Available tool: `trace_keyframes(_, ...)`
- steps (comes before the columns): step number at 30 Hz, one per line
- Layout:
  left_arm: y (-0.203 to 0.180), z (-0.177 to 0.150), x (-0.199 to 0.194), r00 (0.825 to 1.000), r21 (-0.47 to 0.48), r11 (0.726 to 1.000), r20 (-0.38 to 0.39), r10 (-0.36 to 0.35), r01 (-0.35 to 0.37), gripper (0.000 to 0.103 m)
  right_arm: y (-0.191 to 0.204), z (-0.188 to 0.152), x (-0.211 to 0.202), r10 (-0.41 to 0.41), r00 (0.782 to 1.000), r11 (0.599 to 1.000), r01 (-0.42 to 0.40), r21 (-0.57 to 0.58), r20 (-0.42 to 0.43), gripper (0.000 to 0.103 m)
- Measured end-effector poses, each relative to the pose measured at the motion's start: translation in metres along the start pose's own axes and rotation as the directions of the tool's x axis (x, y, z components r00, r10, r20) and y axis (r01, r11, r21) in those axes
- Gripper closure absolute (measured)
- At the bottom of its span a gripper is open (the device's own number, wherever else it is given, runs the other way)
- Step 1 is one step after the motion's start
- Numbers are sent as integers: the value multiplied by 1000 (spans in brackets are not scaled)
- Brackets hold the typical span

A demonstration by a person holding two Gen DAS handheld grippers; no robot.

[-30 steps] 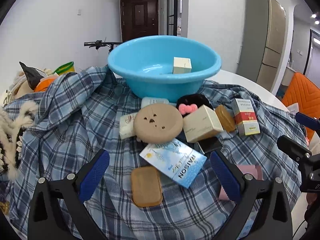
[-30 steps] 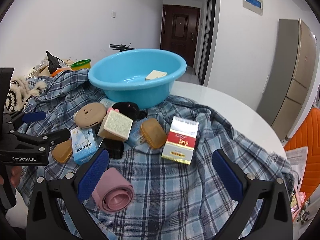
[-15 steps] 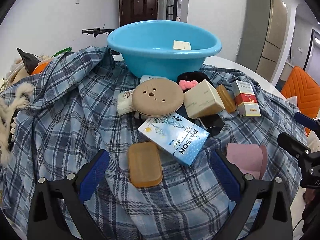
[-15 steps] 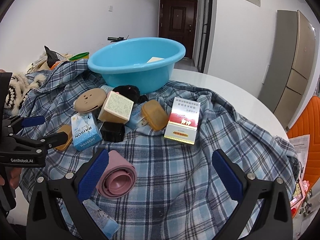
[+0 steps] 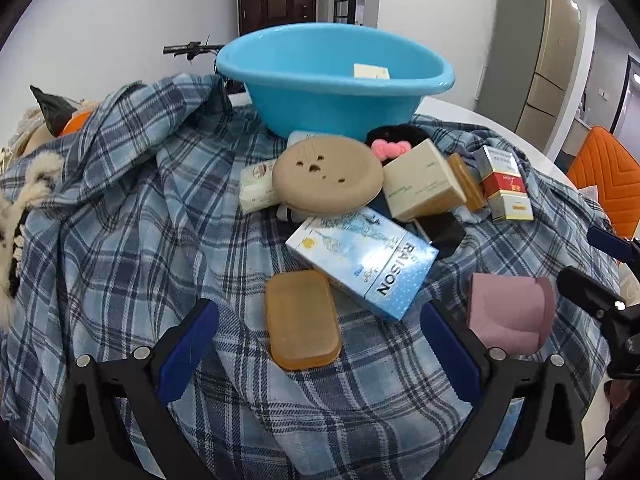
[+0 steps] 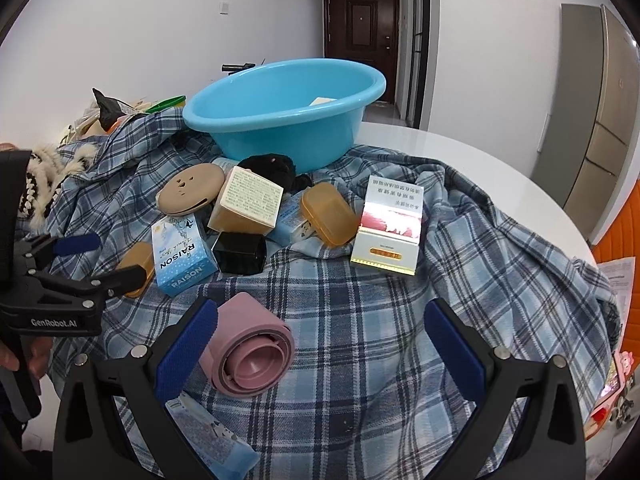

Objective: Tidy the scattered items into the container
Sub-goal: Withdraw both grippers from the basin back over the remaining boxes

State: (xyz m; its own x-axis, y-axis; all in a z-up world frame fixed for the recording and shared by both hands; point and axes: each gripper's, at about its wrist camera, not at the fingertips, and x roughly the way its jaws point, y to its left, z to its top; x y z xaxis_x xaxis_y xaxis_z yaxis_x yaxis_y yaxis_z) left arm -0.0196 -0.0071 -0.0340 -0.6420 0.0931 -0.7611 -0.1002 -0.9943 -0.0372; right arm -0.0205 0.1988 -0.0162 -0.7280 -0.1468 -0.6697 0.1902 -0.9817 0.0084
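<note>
1. Blue basin (image 5: 332,96) at the far side of the round tabletop (image 6: 480,160), resting on the far edge of a blue plaid cloth (image 5: 120,240); one small cream box (image 5: 371,71) already lying inside.
2. Scattered just in front of the basin, all on the cloth: a tan round disc with holes (image 5: 327,174) overlapping a white wrapped bar (image 5: 258,190); a black fuzzy piece with a pink bow (image 5: 390,148); a beige carton (image 5: 424,186), tilted; an amber soap case (image 6: 328,213); a red-and-white box (image 6: 387,226) toward the right edge.
3. Nearer the front edge: a light-blue RAISON box (image 5: 362,261) leaning over an amber soap bar (image 5: 302,319); a black case (image 6: 239,253) just beside that box; a rolled pink band (image 6: 250,354) lying on its side.
4. Left gripper (image 5: 316,340) hovering above the soap bar, jaws spread wide, nothing between the blue pads (image 5: 186,350); soap bar centred in the gap, not touched.
5. Right gripper (image 6: 320,344) likewise spread wide and empty, its left pad just beside the pink roll; contact hard to judge.
6. A hand (image 6: 24,354) gripping the left tool's handle at the left border of the right wrist view.
7. Beyond the tabletop: white walls, a dark door (image 6: 360,36), a grey-beige cabinet (image 6: 588,120), an orange chair (image 5: 604,176).
</note>
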Motion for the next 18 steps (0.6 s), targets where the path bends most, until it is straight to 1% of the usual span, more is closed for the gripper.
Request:
trace_keyframes(6, 4, -6, 17, 999, 13, 1000, -37, 25, -24, 1, 0, 1, 3, 2, 1000, 1000, -2, -2, -8, 0)
trace_keyframes(10, 6, -7, 23, 999, 29, 999, -50, 22, -20, 1, -2, 1, 5, 2, 1000, 1000, -2, 11, -12, 0)
trace_keyframes(11, 7, -8, 23, 998, 27, 999, -51, 28, -26, 3, -2, 1, 6, 4, 1000, 1000, -4, 15, -14, 0)
trace_keyframes(12, 8, -8, 23, 998, 25, 999, -47, 30, -29, 25, -3, 1, 6, 7, 1000, 1000, -6, 17, -15, 0)
trace_keyframes(13, 9, -8, 23, 999, 21, 999, -44, 31, -30, 58, -3, 1, 7, 11, 1000, 1000, -11, 19, -16, 0)
trace_keyframes(14, 11, -8, 22, 998, 13, 999, -47, 35, -34, 57, -3, 1, 6, 13, 1000, 1000, -13, 20, -16, 0)
trace_keyframes(18, 16, -6, 19, 999, 17, 1000, -51, 0, 1, 58, -2, 1, 5, 13, 1000, 1000, -13, 17, -11, 0)
